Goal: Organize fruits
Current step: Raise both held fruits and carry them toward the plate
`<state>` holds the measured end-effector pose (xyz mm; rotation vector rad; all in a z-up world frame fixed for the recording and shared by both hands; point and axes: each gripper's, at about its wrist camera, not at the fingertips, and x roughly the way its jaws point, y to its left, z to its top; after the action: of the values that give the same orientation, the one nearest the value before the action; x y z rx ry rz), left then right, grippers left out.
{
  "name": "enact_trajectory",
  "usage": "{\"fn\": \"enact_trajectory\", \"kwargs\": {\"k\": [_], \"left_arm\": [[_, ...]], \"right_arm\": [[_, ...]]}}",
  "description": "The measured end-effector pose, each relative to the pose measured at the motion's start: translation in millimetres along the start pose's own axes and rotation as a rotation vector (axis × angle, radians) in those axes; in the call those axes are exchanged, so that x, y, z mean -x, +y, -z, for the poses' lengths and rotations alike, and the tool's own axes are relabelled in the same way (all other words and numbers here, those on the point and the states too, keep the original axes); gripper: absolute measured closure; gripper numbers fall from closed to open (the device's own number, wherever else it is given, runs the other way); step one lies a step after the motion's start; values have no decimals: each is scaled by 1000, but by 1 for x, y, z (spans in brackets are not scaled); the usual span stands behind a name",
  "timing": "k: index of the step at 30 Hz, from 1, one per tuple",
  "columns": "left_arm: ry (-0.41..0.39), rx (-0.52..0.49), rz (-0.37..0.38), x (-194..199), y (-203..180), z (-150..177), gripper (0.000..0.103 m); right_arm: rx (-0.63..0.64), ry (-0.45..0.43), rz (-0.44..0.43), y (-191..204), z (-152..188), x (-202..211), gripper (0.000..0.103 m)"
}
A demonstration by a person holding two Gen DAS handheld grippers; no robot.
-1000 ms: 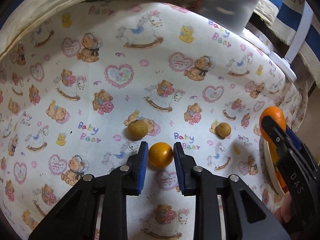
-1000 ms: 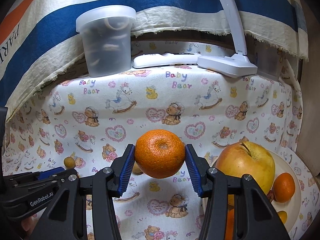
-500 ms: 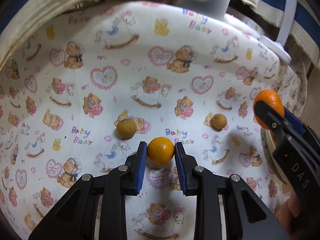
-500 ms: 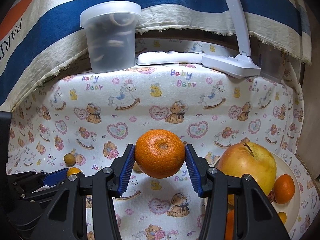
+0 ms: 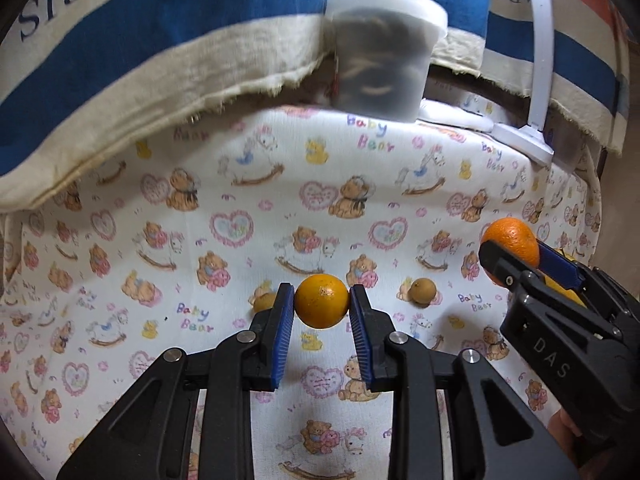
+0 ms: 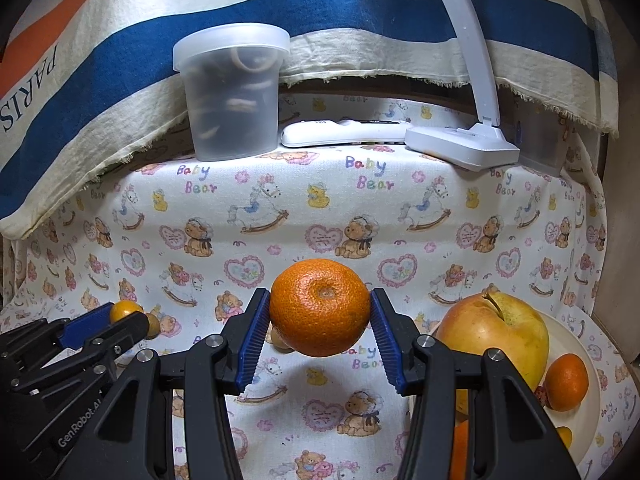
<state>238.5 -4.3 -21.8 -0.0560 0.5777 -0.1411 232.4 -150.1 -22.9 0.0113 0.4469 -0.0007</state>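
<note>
Orange mandarin (image 6: 319,307) pinched in right gripper (image 6: 319,330), left gripper (image 5: 321,312) pinching small yellow-orange fruit (image 5: 321,300)

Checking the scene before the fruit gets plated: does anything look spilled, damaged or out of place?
Nothing spilled or damaged. Only oddity: two small brown fruits lie loose on the cloth, away from the plate.

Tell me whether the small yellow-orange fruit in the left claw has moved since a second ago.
Yes. The small yellow-orange fruit, gripped in the left claw, has lifted off the cloth: it now overlaps the brown fruit that earlier lay above it in the view.
</note>
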Motion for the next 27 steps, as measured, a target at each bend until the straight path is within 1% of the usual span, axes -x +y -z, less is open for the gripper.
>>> {"fn": "enact_trajectory", "kwargs": {"k": [8,11,13,16,19,22,24,27], "left_arm": [[-34,-8,-12,9,6,0,76],[-43,-17,-15,10,3,1,76],[-57,-36,-28,11,0,1,76],[-97,-82,-55,18,-7,-1,76],[-120,-68,-24,28,-8,-5,76],[-152,-65,-12,42,-11,-11,76],[-175,-62,-5,52,-12,-16,76],[-226,-74,-5,69,-21,-24,76]], "right_arm": [[17,-43,-28,6,0,8,51],[16,-38,-35,6,-1,7,51],[7,-36,-39,5,-2,7,51],[-28,-42,-47,1,-7,11,51],[-33,-81,-45,-3,-15,21,51],[-17,-123,-32,-5,-25,35,51],[-11,-141,-11,-7,-35,46,51],[-12,-195,-18,-15,-56,72,51]]}}
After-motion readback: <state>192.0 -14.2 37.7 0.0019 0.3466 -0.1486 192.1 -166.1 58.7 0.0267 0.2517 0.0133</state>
